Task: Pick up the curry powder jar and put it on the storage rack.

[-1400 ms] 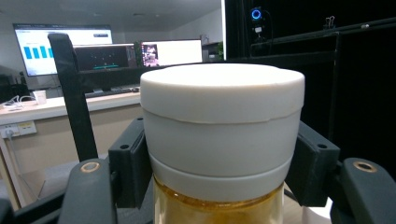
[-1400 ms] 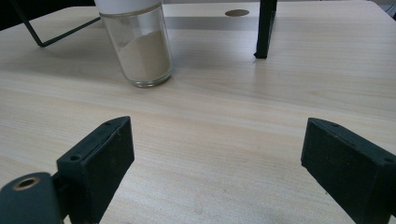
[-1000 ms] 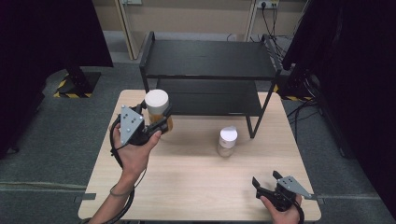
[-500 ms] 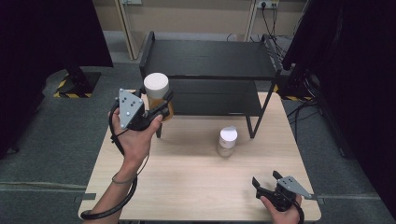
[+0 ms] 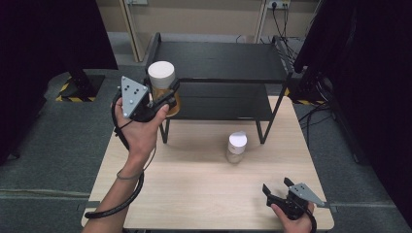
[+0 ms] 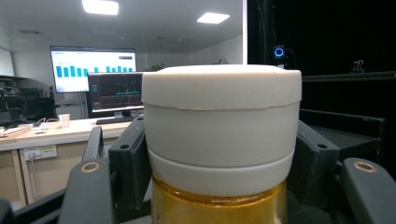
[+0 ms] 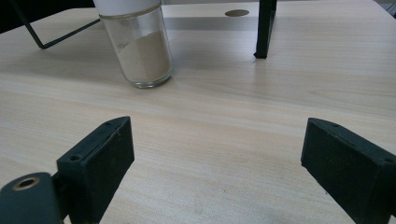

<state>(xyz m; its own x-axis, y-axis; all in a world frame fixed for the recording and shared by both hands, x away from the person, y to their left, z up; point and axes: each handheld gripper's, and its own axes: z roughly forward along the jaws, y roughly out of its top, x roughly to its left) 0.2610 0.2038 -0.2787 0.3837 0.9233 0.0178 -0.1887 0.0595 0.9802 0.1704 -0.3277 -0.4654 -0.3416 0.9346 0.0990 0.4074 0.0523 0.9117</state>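
Since the earlier frames, left gripper (image 5: 167, 97) has risen with the amber jar (image 5: 163, 87), now held clear of the desk (image 5: 204, 194) at the rack's (image 5: 218, 63) left front corner, about level with its lower shelf. Jaws clamped on the jar just under its white lid (image 6: 222, 116). Right gripper (image 5: 278, 190) unmoved, low at the desk's near right edge, jaws apart, nothing between. Second jar (image 5: 236, 148), holding pale powder, stands mid-desk.
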